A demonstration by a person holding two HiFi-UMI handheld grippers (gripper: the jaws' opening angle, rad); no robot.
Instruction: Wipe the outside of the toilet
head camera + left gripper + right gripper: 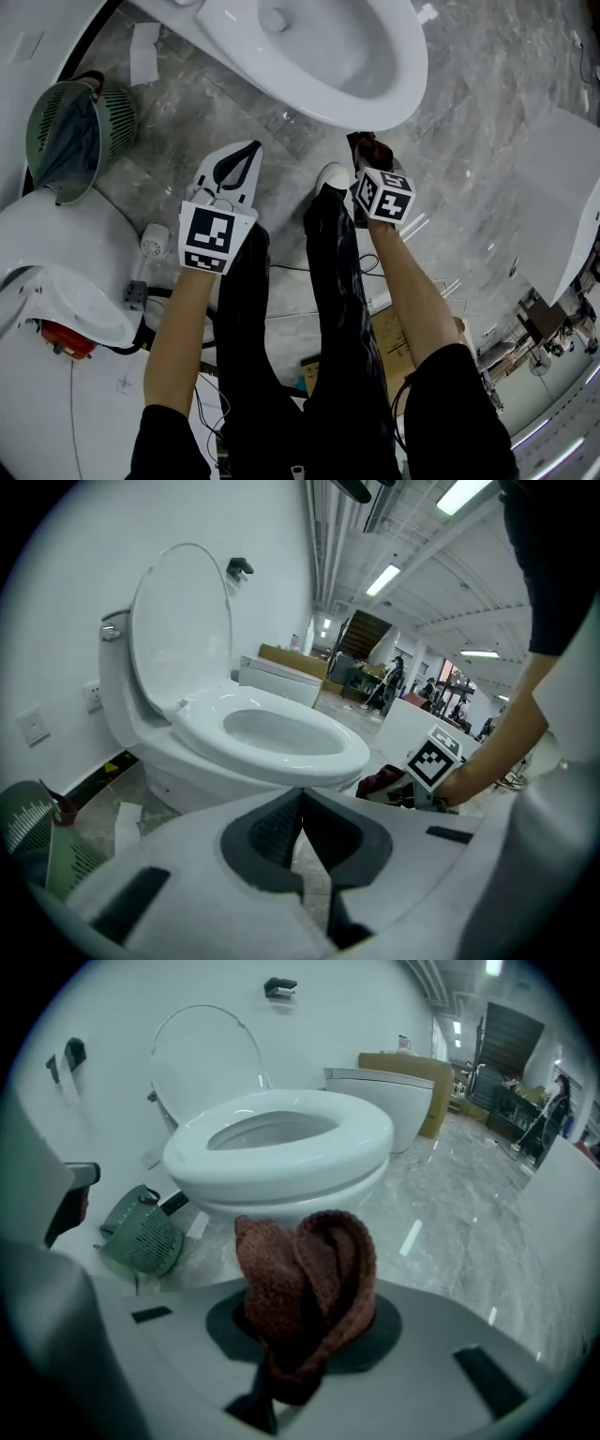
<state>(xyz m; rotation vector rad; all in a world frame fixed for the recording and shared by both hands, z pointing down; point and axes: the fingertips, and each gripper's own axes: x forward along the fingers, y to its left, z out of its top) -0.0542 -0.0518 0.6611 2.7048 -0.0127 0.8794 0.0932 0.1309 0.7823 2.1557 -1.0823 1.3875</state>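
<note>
Toilet [394, 56] front points toward right claw [367, 148] gripping cloth [305, 1279].

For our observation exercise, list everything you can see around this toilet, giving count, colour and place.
white ceramic toilet: one, white, centre, lid up
green perforated plastic bin: one, green, floor left of toilet
scrap of white paper: one, white, floor beside bin
grey marble floor: one, grey, underneath
reddish-brown knitted cloth: one, reddish-brown, in right gripper
left gripper: one, white, shut, empty
right gripper: one, white, shut on cloth
person's legs: two, black trousers, between grippers
</note>
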